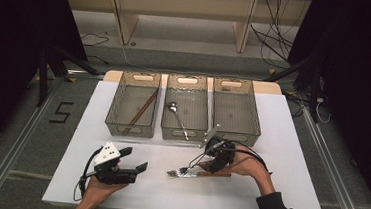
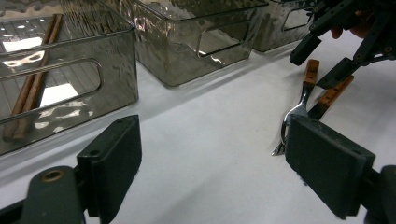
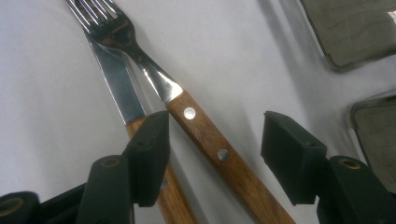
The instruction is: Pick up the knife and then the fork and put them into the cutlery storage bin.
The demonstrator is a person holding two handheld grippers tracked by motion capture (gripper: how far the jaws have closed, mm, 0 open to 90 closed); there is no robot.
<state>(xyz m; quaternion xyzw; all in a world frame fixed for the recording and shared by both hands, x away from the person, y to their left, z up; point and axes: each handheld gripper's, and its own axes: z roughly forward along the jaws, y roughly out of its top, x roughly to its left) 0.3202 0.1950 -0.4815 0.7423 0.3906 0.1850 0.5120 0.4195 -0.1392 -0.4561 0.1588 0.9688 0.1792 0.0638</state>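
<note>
Because the right gripper [image 3: 212, 154] has its jaws released around the fork [image 3: 187, 112] on the table, with the knife [image 3: 119, 93] under one jaw, closing could pinch both

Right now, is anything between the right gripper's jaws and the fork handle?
Nothing separate blocks it: the right gripper is open, jaws either side of the fork handle. But the knife lies right beside and partly under the fork, and the left jaw sits over its handle, so closing may catch the knife too.
</note>
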